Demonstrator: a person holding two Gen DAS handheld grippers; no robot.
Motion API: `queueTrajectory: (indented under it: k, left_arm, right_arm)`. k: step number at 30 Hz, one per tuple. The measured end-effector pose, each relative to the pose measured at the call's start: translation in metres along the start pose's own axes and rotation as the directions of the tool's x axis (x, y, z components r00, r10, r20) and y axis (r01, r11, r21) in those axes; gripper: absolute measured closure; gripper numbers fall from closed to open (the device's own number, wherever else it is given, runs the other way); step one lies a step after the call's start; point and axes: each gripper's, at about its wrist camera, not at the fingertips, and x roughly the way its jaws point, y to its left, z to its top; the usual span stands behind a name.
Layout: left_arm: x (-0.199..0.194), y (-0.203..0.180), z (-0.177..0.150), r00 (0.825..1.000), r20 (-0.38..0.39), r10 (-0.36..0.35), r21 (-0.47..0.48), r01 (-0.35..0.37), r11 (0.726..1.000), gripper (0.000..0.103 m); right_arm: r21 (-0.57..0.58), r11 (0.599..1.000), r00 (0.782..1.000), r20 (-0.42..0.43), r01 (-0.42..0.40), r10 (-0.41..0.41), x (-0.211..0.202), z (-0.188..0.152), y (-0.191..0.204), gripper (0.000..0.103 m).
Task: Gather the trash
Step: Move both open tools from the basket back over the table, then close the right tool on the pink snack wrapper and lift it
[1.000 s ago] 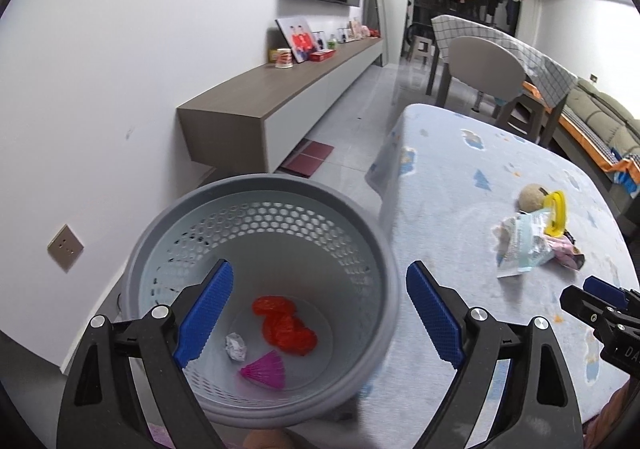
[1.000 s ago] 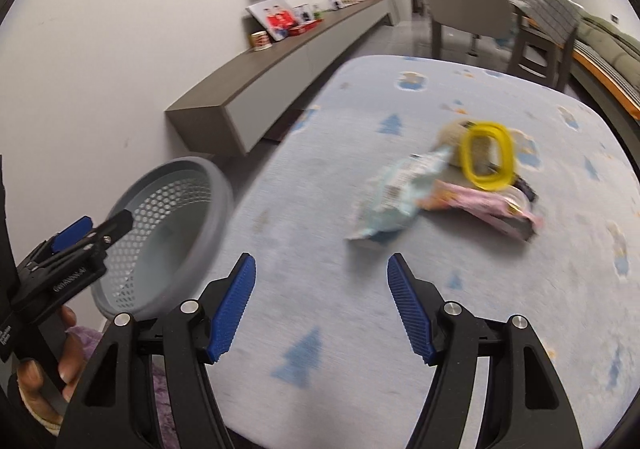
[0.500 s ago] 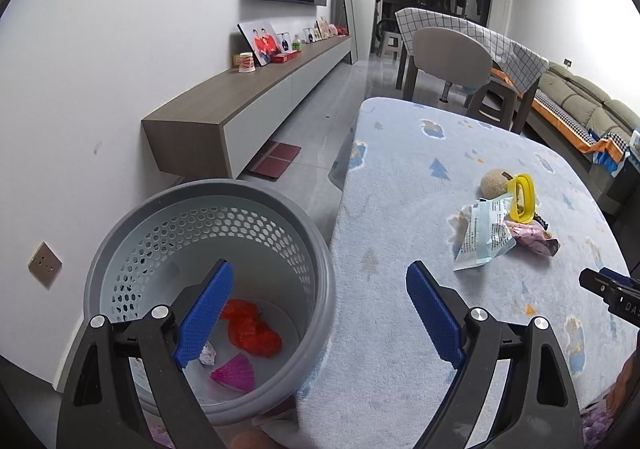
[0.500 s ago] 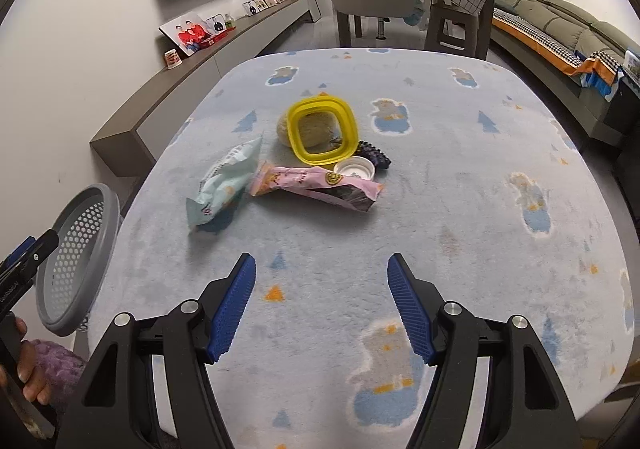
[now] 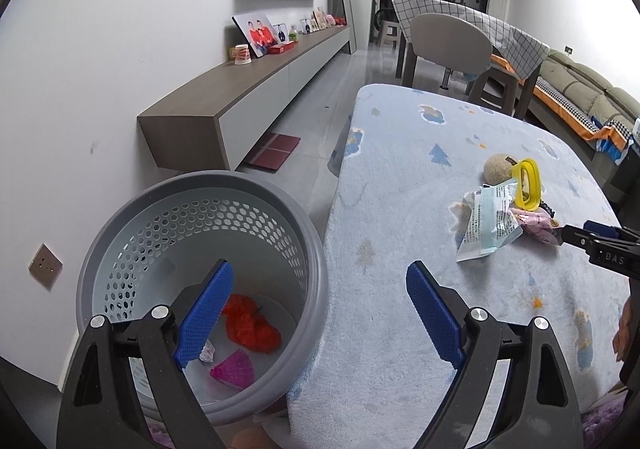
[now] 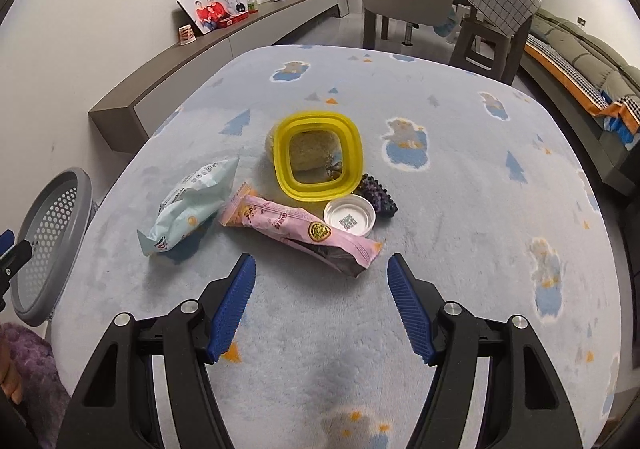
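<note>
Trash cluster lying on the blue patterned surface point(image 6: 460, 233); both grippers hanging empty above it.

Landmark: the yellow lid point(image 6: 318, 155). A tan round lump point(image 6: 310, 153) is sitting behind it, showing through its opening. A white cap point(image 6: 349, 215) and a dark purple item point(image 6: 378, 197) are lying just in front of it. A pink wrapper point(image 6: 298, 231) is stretching across in front of it, nearest the right gripper point(image 6: 321, 287), with nothing standing between. A pale blue packet point(image 6: 192, 207) is lying to its left. The grey basket point(image 5: 200, 281), well left of it off the surface edge, is holding red point(image 5: 250, 325) and pink scraps point(image 5: 233, 369). The left gripper point(image 5: 316, 313) is angling down over the basket rim, jaws released wide. The right gripper is tilting down, jaws released.
</note>
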Motion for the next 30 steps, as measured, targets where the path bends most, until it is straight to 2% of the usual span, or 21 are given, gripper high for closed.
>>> queueTrajectory:
  k: [6, 11, 14, 22, 25, 27, 30]
  left_arm:
    - [0.008, 0.0, -0.001, 1.0, -0.023, 0.006, 0.007, -0.006, 1.0, 0.016]
    - [0.013, 0.001, -0.001, 0.999, -0.038, 0.007, 0.007, -0.007, 1.0, 0.016]
    - [0.016, 0.002, -0.002, 0.999, -0.044, 0.014, 0.01, -0.014, 1.0, 0.016]
    - [0.015, 0.008, -0.003, 0.999, -0.045, 0.015, -0.004, -0.015, 1.0, 0.016]
    - [0.013, 0.008, -0.003, 0.999, -0.041, 0.015, -0.001, -0.015, 1.0, 0.016]
    - [0.013, 0.007, -0.003, 0.999, -0.039, 0.018, 0.001, -0.018, 1.0, 0.016]
    - [0.013, 0.006, -0.003, 0.999, -0.039, 0.018, 0.002, -0.018, 1.0, 0.016]
  right_arm:
    - [-0.053, 0.999, 0.999, -0.036, -0.009, 0.007, 0.028, 0.012, -0.002, 0.037]
    - [-0.099, 0.993, 0.997, -0.057, -0.056, 0.051, 0.044, 0.02, 0.002, 0.037]
    - [-0.093, 0.992, 0.991, -0.107, -0.088, 0.077, 0.052, 0.023, 0.003, 0.037]
    - [-0.032, 0.986, 0.969, -0.192, -0.164, 0.155, 0.043, 0.01, 0.011, 0.037]
    - [-0.034, 0.983, 0.965, -0.197, -0.183, 0.173, 0.034, 0.007, 0.018, 0.037]
    - [-0.046, 0.982, 0.968, -0.184, -0.182, 0.171, 0.028, 0.007, 0.023, 0.037]
    - [-0.088, 0.987, 0.981, -0.148, -0.135, 0.121, 0.024, 0.009, 0.026, 0.037]
